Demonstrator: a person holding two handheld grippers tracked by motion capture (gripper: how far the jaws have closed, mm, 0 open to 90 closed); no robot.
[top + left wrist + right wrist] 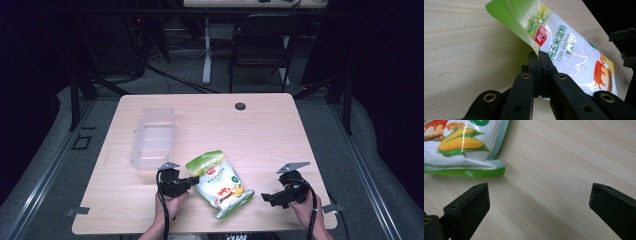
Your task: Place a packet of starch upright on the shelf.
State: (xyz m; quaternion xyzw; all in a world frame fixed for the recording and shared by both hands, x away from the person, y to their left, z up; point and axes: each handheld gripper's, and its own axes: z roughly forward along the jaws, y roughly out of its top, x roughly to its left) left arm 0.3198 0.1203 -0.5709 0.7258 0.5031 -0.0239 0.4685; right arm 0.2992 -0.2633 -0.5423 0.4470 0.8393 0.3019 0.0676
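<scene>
- The corn starch bag (220,182) lies on the wooden table (260,135), near the front edge and about midway between the two grippers, its green top end pointing to the far left.
- The left gripper (192,180) has its jaws closed on the bag's left edge; the left gripper view shows the pads pinched on the edge just below the green top, which lifts a little off the table there.
- The right gripper (266,197) sits to the right of the bag, apart from it, with its jaws wide open and nothing between them; in the right gripper view the bag's sealed bottom corner lies just beyond the left jaw.
- The clear plastic container (152,137) stands on the far left, just beyond the left gripper, and looks empty.
- Judged from this, the work is at an early stage: the bag is gripped on one side only and is still outside the container, so the second grip, the lift and the placing all seem left to do.
</scene>
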